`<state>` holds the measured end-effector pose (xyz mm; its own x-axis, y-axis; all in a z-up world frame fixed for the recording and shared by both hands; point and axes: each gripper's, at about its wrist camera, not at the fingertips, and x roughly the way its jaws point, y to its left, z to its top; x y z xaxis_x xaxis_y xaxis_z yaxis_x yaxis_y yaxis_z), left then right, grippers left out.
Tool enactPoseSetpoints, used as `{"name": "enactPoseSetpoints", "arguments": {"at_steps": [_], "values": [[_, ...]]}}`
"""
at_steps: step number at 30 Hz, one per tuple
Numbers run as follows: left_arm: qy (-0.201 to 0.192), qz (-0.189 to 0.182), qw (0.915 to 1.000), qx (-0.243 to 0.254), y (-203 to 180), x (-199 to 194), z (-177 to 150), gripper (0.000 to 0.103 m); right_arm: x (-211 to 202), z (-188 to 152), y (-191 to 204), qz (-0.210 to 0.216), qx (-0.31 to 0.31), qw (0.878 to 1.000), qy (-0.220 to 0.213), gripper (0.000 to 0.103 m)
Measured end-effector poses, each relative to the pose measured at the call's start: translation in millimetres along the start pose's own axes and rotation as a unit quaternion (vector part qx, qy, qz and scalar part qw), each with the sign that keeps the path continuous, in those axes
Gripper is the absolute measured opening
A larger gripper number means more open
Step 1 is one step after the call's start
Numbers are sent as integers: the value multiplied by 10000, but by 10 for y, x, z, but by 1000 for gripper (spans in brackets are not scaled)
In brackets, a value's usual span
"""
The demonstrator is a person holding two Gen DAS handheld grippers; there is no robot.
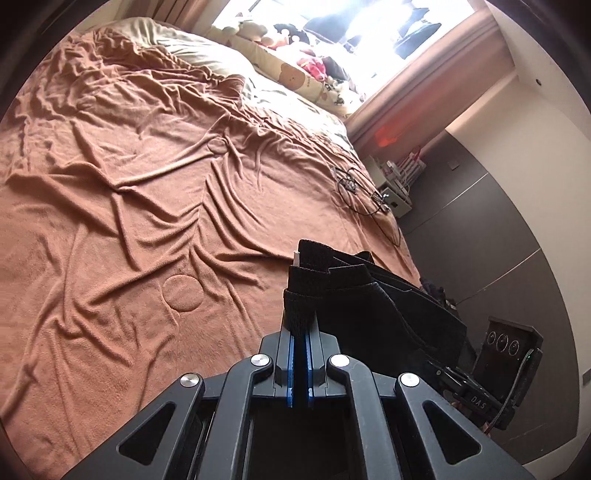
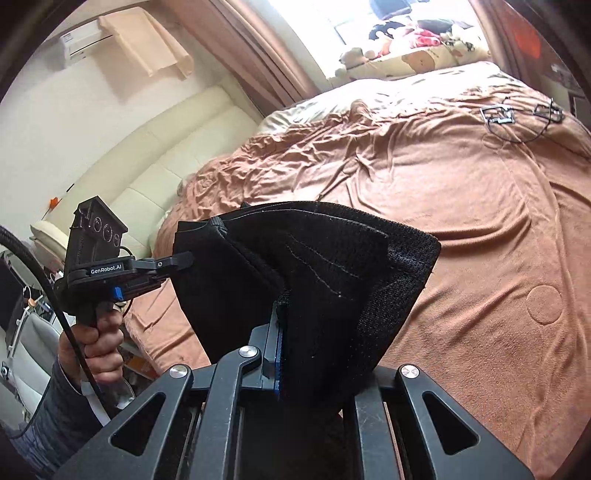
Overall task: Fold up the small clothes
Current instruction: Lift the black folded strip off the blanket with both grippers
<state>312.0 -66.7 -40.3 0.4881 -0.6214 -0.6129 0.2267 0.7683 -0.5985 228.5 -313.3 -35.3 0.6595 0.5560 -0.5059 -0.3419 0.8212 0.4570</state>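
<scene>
Left wrist view: a wide brown blanket (image 1: 129,192), heavily wrinkled, covers the bed from the left edge to its right side; bare blanket lies ahead of and left of the fingers. A pale pillow (image 1: 199,48) sits at the far end, with soft toys (image 1: 280,33) on the bright window ledge behind, washed out by glare. Black cables and metal clips (image 1: 354,184) lie near the bed's right edge. The left gripper (image 1: 299,314) has its fingers pinched together on a knitted band of the black garment (image 1: 369,295), which is held up in the air above the near right corner of the bed and stretches right toward the other tool (image 1: 506,354), partly cut off behind the cloth. Right wrist view: the hand (image 2: 96,347) grips the left tool's handle at far left, its fingertips touching the garment's (image 2: 314,266) left corner; a cream sofa (image 2: 155,155) stands behind. The right gripper (image 2: 291,332) is clamped on the cloth's lower fold, with one finger hidden under it. The blanket (image 2: 461,221) spreads bare to the right, the cables (image 2: 517,114) well apart at the far edge.
</scene>
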Motion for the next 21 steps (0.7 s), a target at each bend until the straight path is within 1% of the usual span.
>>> {"name": "enactPoseSetpoints", "arguments": {"at_steps": [1,3,5,6,7,9,10,12,13,15,17,18,21], "values": [[-54,-25,10000,22,-27,-73,-10,4,-118,-32,107,-4,-100,9999,-71,6],[-168,-75,9998,54,-71,-220,-30,4,-158,-40,154,-5,-142,9998,-104,6],[-281,-116,9995,78,-106,-364,-43,4,-318,-75,329,29,-287,9994,-210,6],[-352,-142,9992,96,-127,-449,-51,4,-318,-75,329,29,-287,9994,-210,6],[-416,-157,9990,105,-143,-521,-60,4,-395,-94,445,58,-402,9988,-271,6],[-559,-200,9982,126,-174,-680,-76,4,-432,-106,502,77,-465,9984,-301,6],[-635,-219,9976,143,-192,-765,-87,4,-507,-129,633,91,-604,9974,-378,6],[-762,-237,9967,169,-212,-918,-105,4,-534,-144,682,107,-647,9970,-401,6],[-827,-245,9961,171,-216,-1008,-114,4,-572,-173,788,155,-730,9962,-447,6],[-936,-241,9952,170,-219,-1155,-138,4,-583,-185,837,167,-775,9958,-460,6],[-1053,-228,9940,184,-212,-1306,-149,4,-600,-221,1003,226,-932,9942,-493,6],[-1118,-223,9933,185,-205,-1395,-158,4,-600,-221,1003,226,-932,9942,-493,6],[-1288,-204,9913,187,-164,-1626,-179,4,-592,-245,1179,315,-1088,9923,-510,6]]}}
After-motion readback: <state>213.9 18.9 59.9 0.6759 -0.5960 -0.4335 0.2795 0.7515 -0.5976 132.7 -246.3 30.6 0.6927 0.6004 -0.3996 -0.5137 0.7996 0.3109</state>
